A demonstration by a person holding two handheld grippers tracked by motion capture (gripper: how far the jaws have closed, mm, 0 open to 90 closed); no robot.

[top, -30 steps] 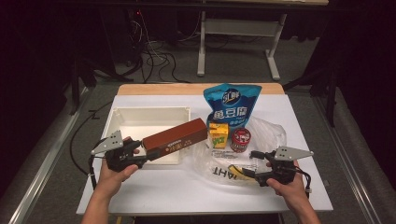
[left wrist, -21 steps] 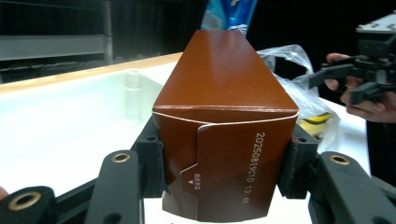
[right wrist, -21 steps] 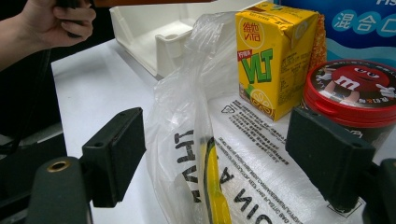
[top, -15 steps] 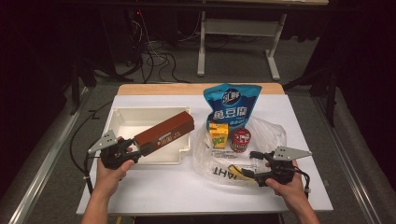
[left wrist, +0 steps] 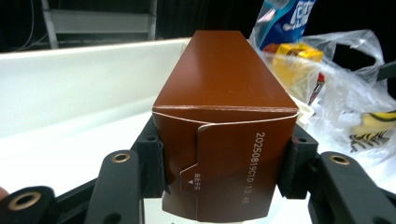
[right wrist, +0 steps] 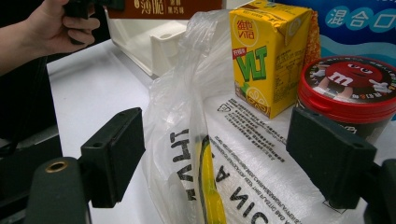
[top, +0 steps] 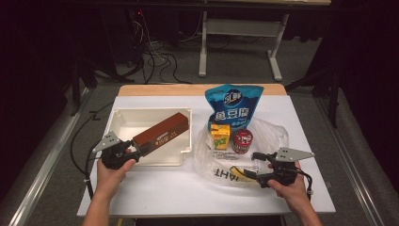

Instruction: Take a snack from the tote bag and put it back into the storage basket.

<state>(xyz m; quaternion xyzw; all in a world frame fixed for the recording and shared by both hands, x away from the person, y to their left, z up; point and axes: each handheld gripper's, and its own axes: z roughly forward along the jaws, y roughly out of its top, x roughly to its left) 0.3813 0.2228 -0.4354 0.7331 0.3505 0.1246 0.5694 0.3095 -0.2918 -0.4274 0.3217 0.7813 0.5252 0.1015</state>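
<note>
Lowering since a second ago, the left gripper point(top: 137, 151), fingers clamped on the end of the brown box point(top: 162, 134), has brought it slanting into the white bin point(top: 117, 117); release looks close. Beside the bin, the right gripper point(top: 254, 165) waits, fingers apart around the plastic bag point(top: 273, 134).

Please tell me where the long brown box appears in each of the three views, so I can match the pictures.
High view: the brown box lies slanted over the white tray, left of centre, its near end in the left tongs.
Left gripper view: centre, its end flap clamped between the two black jaws.
Right gripper view: a strip at the top edge.
Shared landmark: the yellow drink carton, seen in every view.
</note>
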